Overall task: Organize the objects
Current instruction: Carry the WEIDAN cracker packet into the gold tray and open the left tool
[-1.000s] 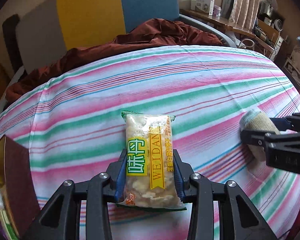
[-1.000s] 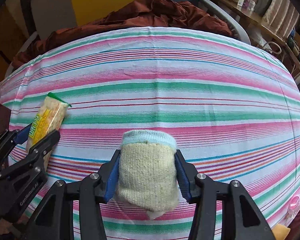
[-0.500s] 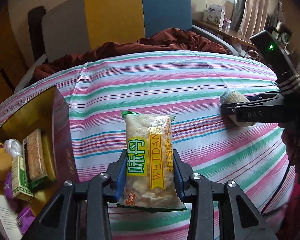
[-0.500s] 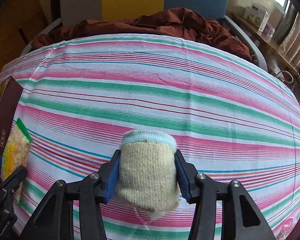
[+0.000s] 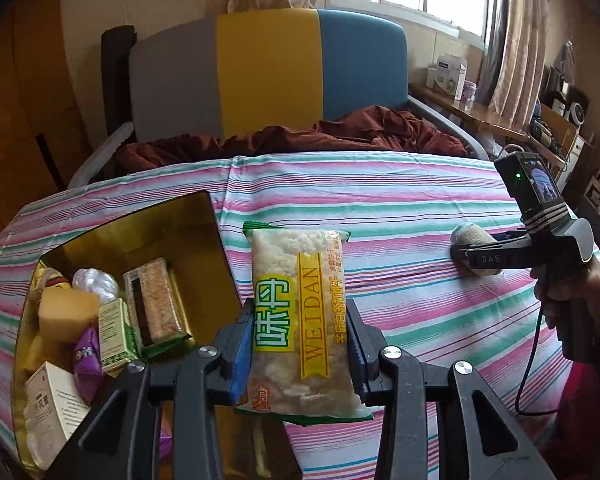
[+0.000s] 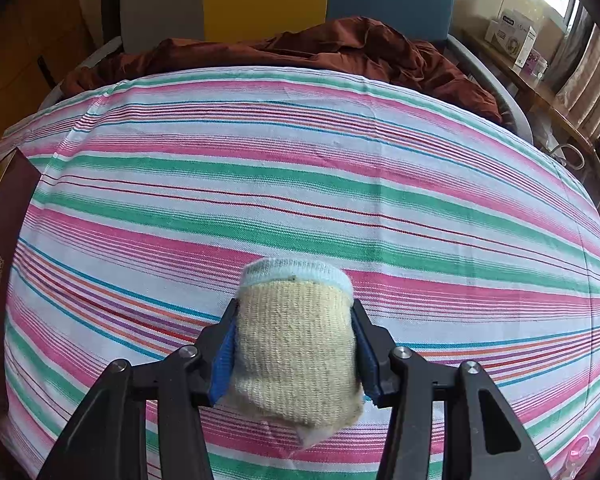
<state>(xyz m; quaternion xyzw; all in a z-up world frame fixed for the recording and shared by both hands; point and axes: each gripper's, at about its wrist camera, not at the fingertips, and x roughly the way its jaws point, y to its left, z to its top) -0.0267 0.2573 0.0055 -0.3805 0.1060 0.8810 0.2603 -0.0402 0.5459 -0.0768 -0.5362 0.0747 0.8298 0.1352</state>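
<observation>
Left tongs (image 5: 298,356): clenched on a snack packet (image 5: 300,320), gripped at its lower half between the blue pads. The packet is clear with a yellow and green label, stands lengthwise along the fingers, and is held above the striped sheet (image 5: 400,208) of the bed, just right of the box.

Box (image 5: 216,240): open, gold-lined, dark red outside, resting on the sheet at the left. Contents seen in the left wrist view: a second snack bar (image 5: 158,304) lying along the right wall, a small green carton (image 5: 114,330), a yellow sponge block (image 5: 66,314), a purple wrapper (image 5: 87,356), a white carton (image 5: 54,404) and a silvery ball (image 5: 95,284). Several items overlap; the order beneath them cannot be determined.

Right tongs (image 6: 296,344): clenched on a rolled sock (image 6: 296,344), cream knit with a pale blue cuff pointing away from the camera. In the left wrist view the sock (image 5: 470,236) sits close over the sheet, well apart from the box, to the right; contact with the sheet cannot be told.

Behind the bed: a crumpled brown blanket (image 6: 300,48) and a grey, yellow and blue headboard (image 5: 268,68).
</observation>
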